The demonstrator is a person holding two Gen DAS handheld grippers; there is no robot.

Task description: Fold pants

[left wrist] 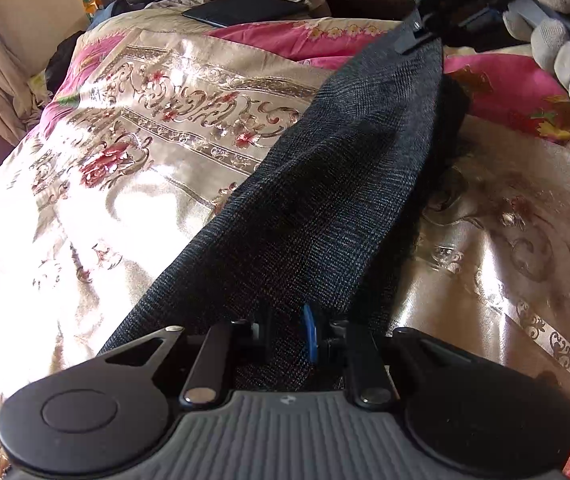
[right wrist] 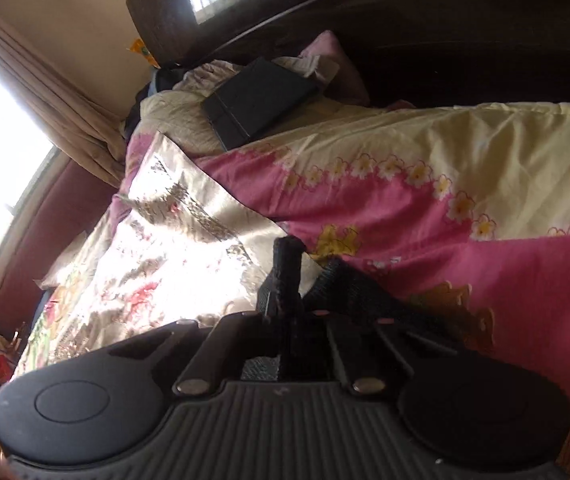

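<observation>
The dark grey woven pants [left wrist: 325, 184] stretch taut in the air above the bed, from my left gripper [left wrist: 297, 332] at the bottom to my right gripper [left wrist: 417, 36] at the top right. My left gripper is shut on the near end of the fabric. My right gripper, held by a gloved hand [left wrist: 561, 40], is shut on the far end. In the right wrist view the right gripper [right wrist: 289, 312] pinches a bunched edge of the pants [right wrist: 285, 280], and more dark cloth hangs to its right.
The bed carries a shiny gold floral bedspread [left wrist: 145, 128] and a pink and cream floral quilt [right wrist: 445, 184]. A black flat case [right wrist: 257, 102] lies on pillows by the dark headboard [right wrist: 405, 20]. Curtains and a bright window [right wrist: 1, 152] are at the left.
</observation>
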